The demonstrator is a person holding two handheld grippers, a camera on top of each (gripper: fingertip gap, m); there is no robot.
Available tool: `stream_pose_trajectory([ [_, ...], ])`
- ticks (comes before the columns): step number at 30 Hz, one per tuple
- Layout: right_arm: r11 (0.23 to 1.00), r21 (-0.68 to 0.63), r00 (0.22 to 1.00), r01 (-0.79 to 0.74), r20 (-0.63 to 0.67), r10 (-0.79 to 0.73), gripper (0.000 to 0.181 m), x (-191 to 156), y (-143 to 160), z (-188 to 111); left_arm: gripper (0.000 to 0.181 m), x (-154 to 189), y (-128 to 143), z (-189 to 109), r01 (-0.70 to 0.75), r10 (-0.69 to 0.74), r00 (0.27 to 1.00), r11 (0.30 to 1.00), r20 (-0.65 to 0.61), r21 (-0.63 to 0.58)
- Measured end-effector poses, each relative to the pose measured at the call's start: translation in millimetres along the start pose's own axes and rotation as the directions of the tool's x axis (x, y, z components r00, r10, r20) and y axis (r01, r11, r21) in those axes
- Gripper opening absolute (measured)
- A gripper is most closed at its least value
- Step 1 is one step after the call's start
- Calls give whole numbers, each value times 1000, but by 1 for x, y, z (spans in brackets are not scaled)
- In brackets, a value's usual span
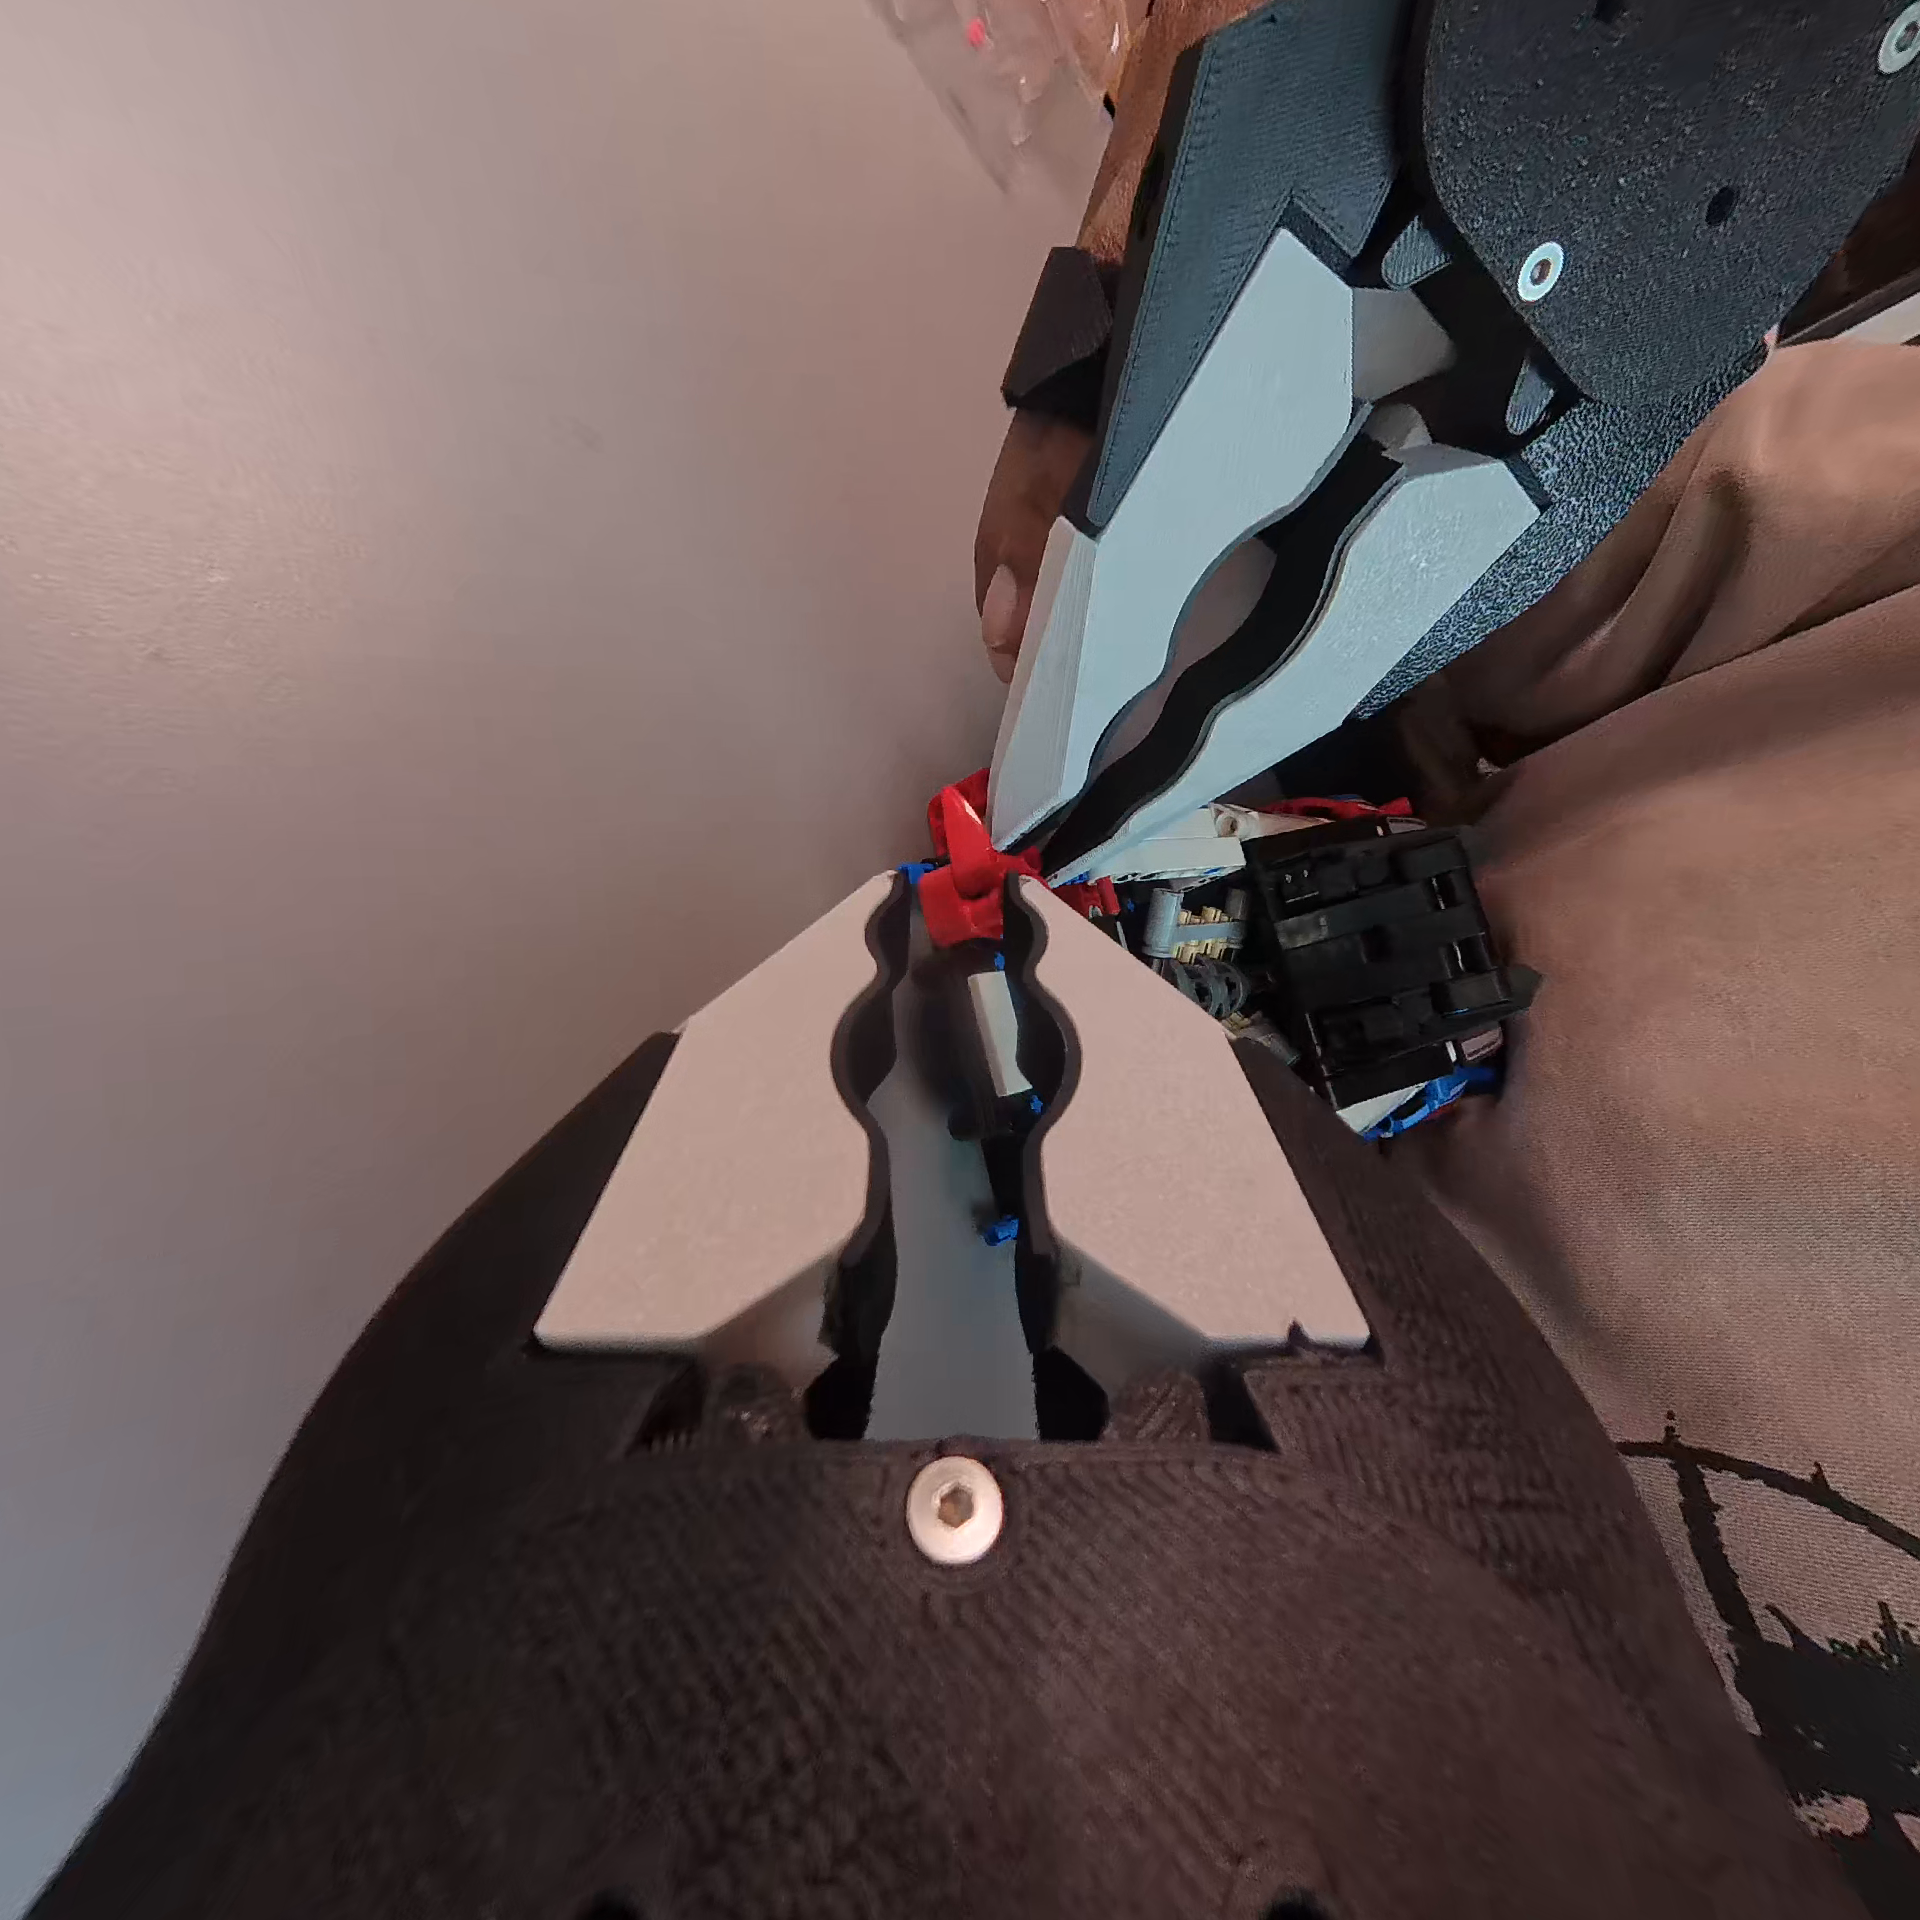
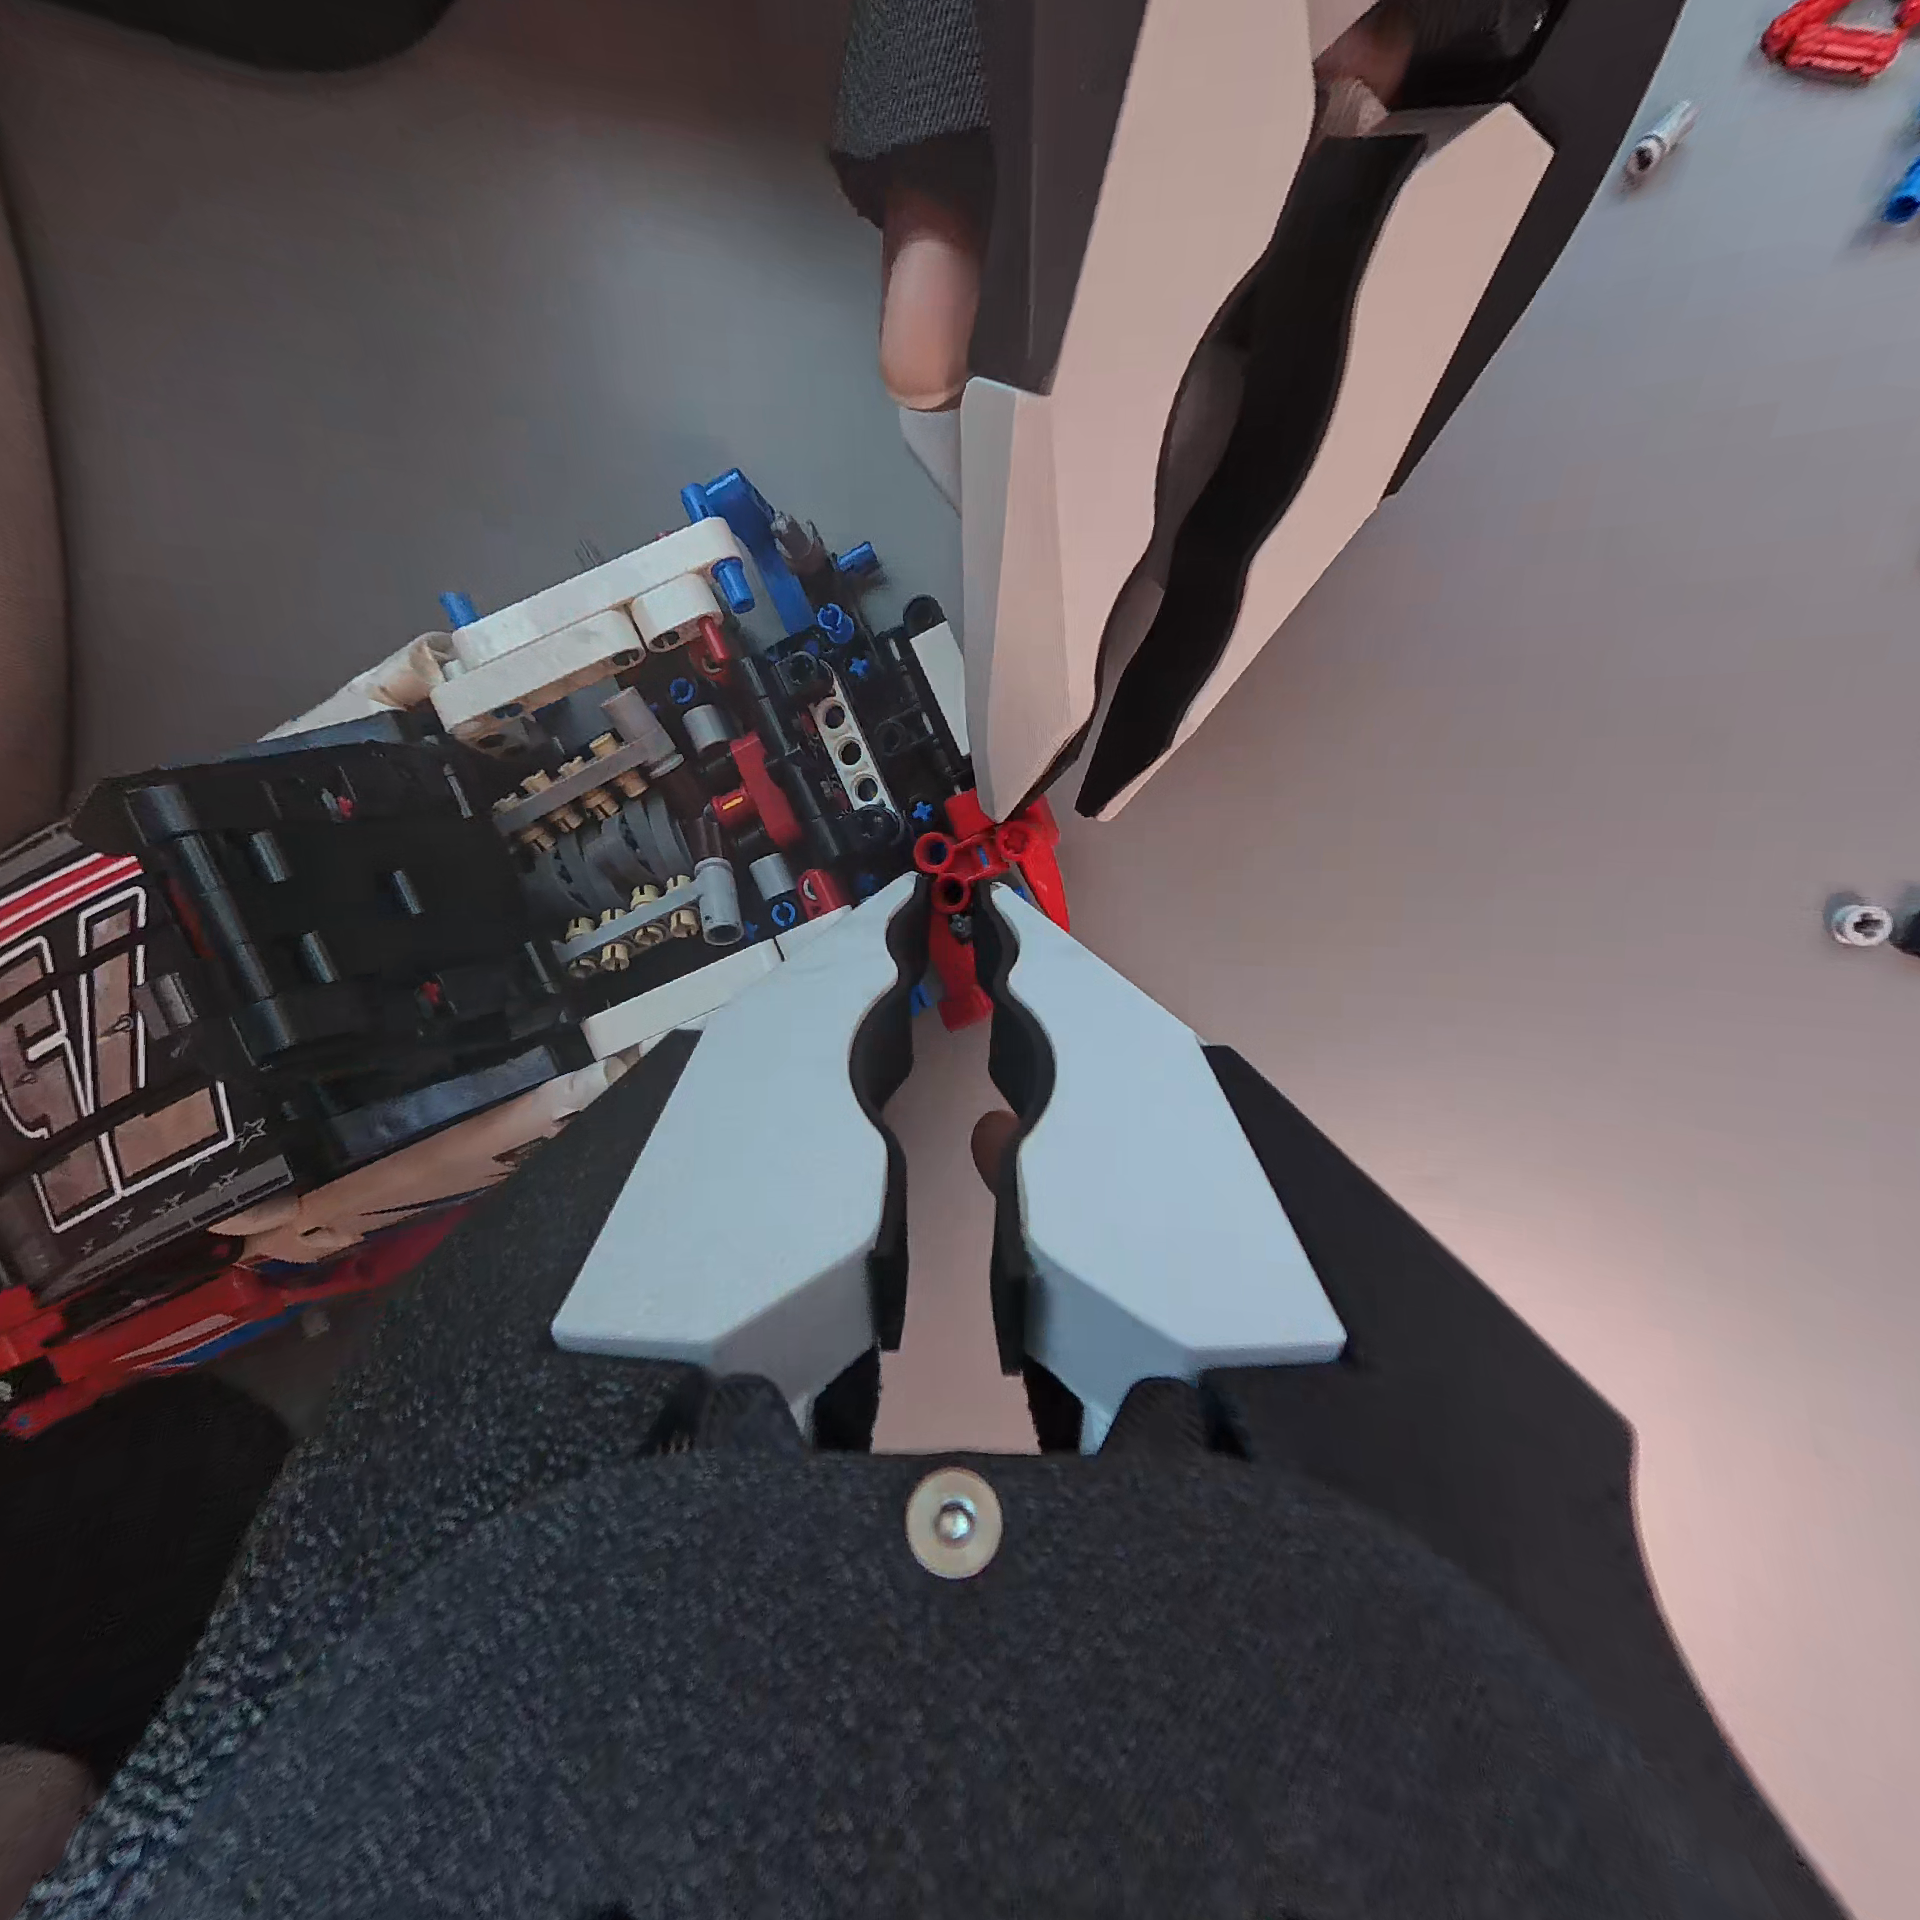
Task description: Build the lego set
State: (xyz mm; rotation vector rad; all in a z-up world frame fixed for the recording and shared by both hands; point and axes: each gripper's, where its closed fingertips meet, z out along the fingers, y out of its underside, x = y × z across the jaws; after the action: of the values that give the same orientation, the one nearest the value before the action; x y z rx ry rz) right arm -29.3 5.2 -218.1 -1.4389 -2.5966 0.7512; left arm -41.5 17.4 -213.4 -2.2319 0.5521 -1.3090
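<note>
**Two grippers meeting on one red connector at the model's end**

The left gripper (image 1: 958, 883) and the right gripper (image 2: 954, 894) are both converging on a red connector cluster (image 2: 971, 852) at the near end of the lego car model (image 2: 436, 862). The right gripper's jaws are standing nearly closed, and the red piece is sitting right between their tips, apparently pinched. The left gripper's jaws are also narrowed to a slim gap, with red plastic (image 1: 961, 883) between their tips; whether they are truly clamping it cannot be told. Judging by this, one gripper is probably steadying the piece while the other is pressing it home against the model, which is lying just to the left of the right gripper's jaws.

Counting loose parts out beyond the right jaws on the grey table (image 2: 1558, 935): one red piece (image 2: 1829, 36), one blue pin (image 2: 1903, 192), and two small grey connectors (image 2: 1660, 140) (image 2: 1860, 920), all well apart from the work.
</note>
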Motion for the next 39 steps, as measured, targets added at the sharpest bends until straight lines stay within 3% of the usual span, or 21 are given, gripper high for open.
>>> stream_pose_trajectory([
  [9,996,-59,998,62,-17,-63,4,-1,-3,3,13,4,6,0,-33,33,999,999,-10,-30],
  [27,970,-12,964,243,-108,-243,4,-3,-16,5,10,7,12,-12,-99,100,995,994,20,-45],
  [39,953,-86,953,289,-70,-295,4,-6,-14,8,7,7,14,-10,-139,142,989,988,42,-64],
])
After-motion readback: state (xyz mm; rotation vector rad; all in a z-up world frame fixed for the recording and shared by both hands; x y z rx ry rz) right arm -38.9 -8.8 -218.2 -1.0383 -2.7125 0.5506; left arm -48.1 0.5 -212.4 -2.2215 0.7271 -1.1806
